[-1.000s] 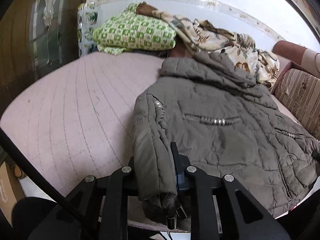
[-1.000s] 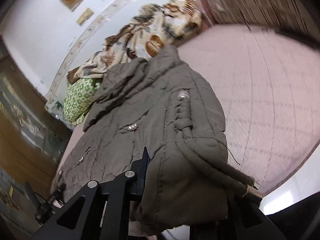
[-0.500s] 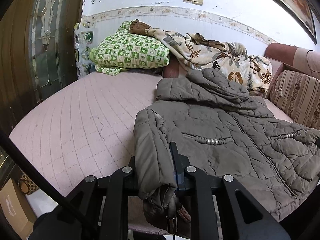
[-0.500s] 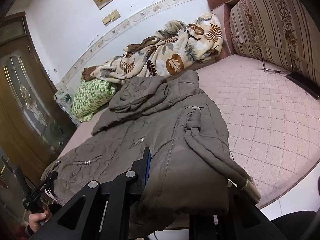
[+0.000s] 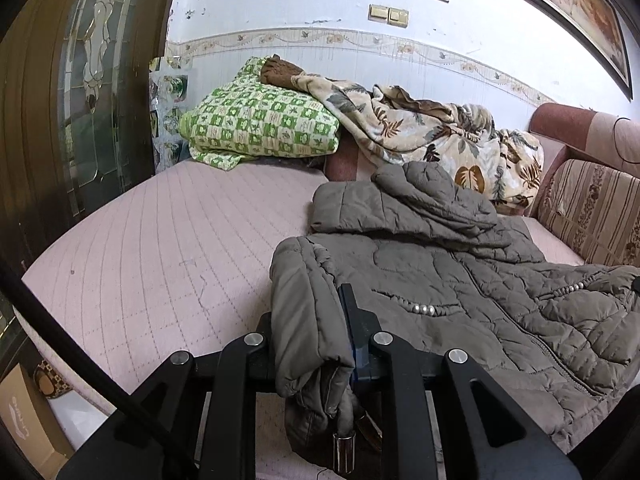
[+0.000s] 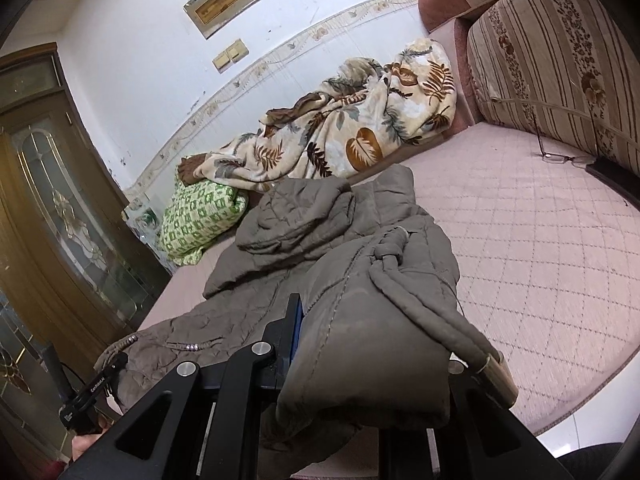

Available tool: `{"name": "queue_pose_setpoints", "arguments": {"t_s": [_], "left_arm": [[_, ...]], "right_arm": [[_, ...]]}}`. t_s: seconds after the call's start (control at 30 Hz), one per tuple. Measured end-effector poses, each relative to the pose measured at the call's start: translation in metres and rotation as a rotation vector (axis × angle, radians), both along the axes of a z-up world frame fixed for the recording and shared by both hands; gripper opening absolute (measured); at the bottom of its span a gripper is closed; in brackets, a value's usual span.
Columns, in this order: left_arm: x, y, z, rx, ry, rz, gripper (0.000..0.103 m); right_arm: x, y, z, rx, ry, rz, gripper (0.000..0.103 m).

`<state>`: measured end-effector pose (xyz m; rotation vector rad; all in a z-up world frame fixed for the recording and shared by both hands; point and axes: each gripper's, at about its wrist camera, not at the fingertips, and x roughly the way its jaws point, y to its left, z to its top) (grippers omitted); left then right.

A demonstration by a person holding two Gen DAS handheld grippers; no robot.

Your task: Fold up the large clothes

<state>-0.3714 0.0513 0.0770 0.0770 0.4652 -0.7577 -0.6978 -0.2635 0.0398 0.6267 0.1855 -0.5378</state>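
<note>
We're pinching the puffy, soft jacket (image 5: 460, 280) at its hem corners, left gripper (image 5: 316, 344) and right gripper (image 6: 360, 344) both clamping bulky padding that's likely slipping easily.

Matte black left gripper (image 5: 310, 320), built of angular flat linkage bars with triangular cut-outs, round silver screw heads at the pivots, a blue strip along the inner face of one finger (image 5: 352, 320), a thick black cable (image 5: 80, 360) curving across the lower left. Same black frame and silver screws on the right gripper (image 6: 360, 320), again blue-edged on the visible finger (image 6: 294, 320). Small white lettering on the left gripper's black body in the right wrist view, bare skin of a hand (image 6: 86, 442) just below it.
</note>
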Motion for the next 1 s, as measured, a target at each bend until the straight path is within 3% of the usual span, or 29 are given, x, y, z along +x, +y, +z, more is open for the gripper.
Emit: {"name": "queue_pose_setpoints", "arguments": {"t_s": [0.63, 1.0], "left_arm": [[0.024, -0.032, 0.043, -0.056, -0.048, 0.017, 0.02], [0.049, -0.062, 0.075, -0.075, -0.073, -0.004, 0.02]], "right_arm": [[0.022, -0.028, 0.049, -0.044, -0.062, 0.023, 0.017], [0.042, -0.059, 0.078, -0.021, -0.108, 0.033, 0.017]]}}
